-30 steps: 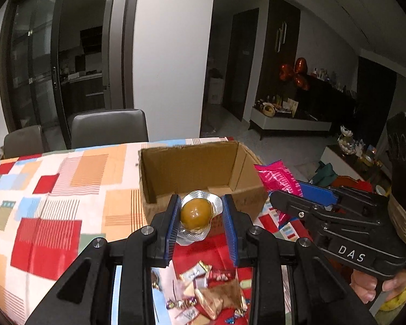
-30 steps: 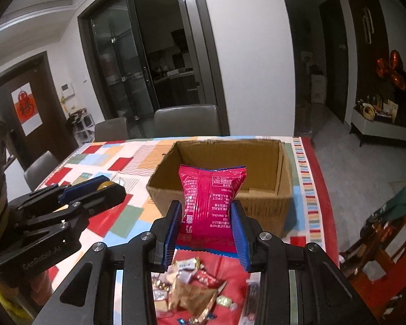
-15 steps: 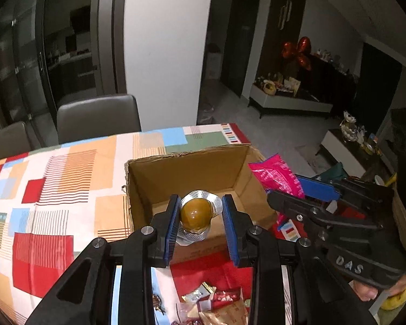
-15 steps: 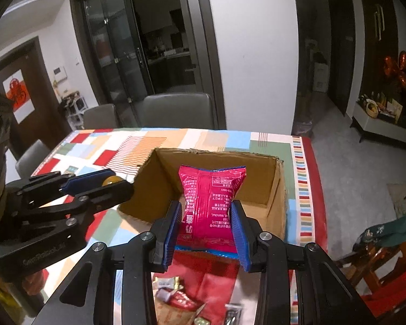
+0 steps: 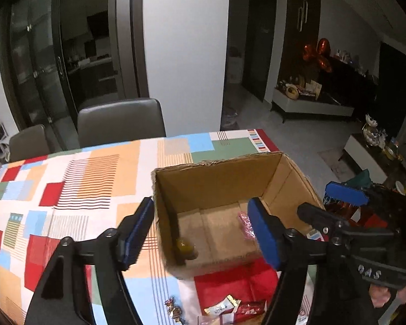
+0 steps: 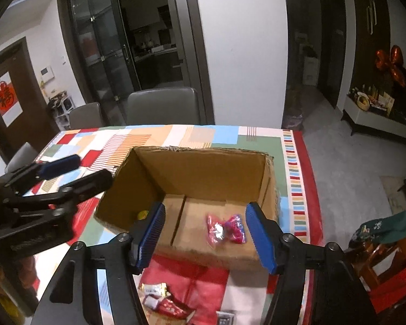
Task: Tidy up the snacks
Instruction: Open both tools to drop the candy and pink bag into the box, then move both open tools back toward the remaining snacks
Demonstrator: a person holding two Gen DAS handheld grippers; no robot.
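I hold both grippers above cardboard box [image 6: 203, 168], near its front wall. Left gripper [image 5: 200, 233] spread wide, holding nothing. Right gripper [image 6: 205, 235] spread wide too, holding nothing. Pink snack packet [image 6: 226, 228] lies on box floor, right half; amber jelly cup [image 5: 185, 247] in box's front-left corner. Loose wrapped candies [image 6: 162, 298] lie on tablecloth [image 5: 81, 178] in front of box, below and behind both grippers; right gripper looks nearer them.

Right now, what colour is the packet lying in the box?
Pink-red, with a shiny silver patch. The packet shows best in the right wrist view, on the box floor.
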